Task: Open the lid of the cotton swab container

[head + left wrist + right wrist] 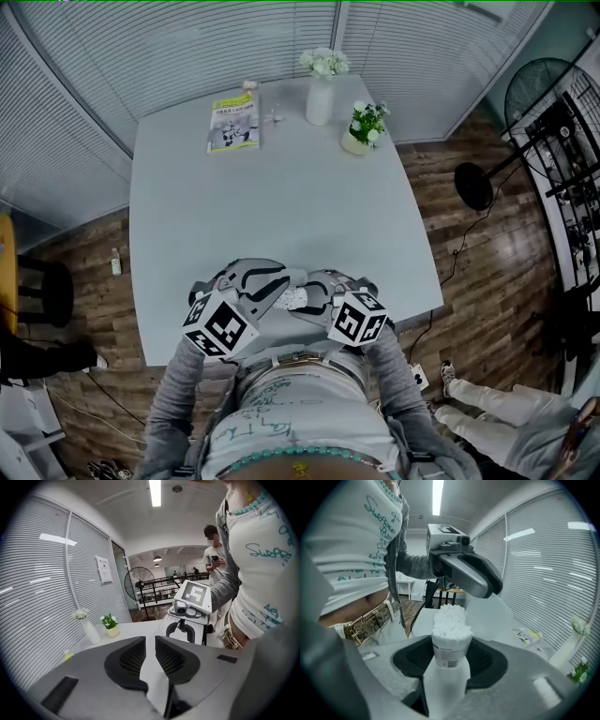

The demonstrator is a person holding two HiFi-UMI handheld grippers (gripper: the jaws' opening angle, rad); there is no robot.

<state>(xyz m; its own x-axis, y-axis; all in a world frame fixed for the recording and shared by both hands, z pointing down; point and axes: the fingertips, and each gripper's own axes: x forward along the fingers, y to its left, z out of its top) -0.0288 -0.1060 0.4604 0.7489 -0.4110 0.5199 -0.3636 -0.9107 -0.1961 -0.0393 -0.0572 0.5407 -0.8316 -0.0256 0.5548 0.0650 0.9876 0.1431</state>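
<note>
The cotton swab container stands upright between the jaws of the right gripper, which are closed on its lower body. That leaves the mouth free, and the packed white swab heads show bare at the top. It is held in the air over the near edge of the desk, close to the person's waist, probably so that both hands can work on it without stretching. The left gripper sits just above and to one side. Its jaws are almost together, pinching the thin wall of the translucent lid, which hangs clear of the mouth and tilts away from it. The lid is already off, so the opening looks done or very nearly so. Holding the tub upright matters now, since a tip would spill the swabs. The pinch on the lid is on a slim edge and could slip if swung. A booklet, a vase and a potted plant stand along the far edge, well apart from the work.
</note>
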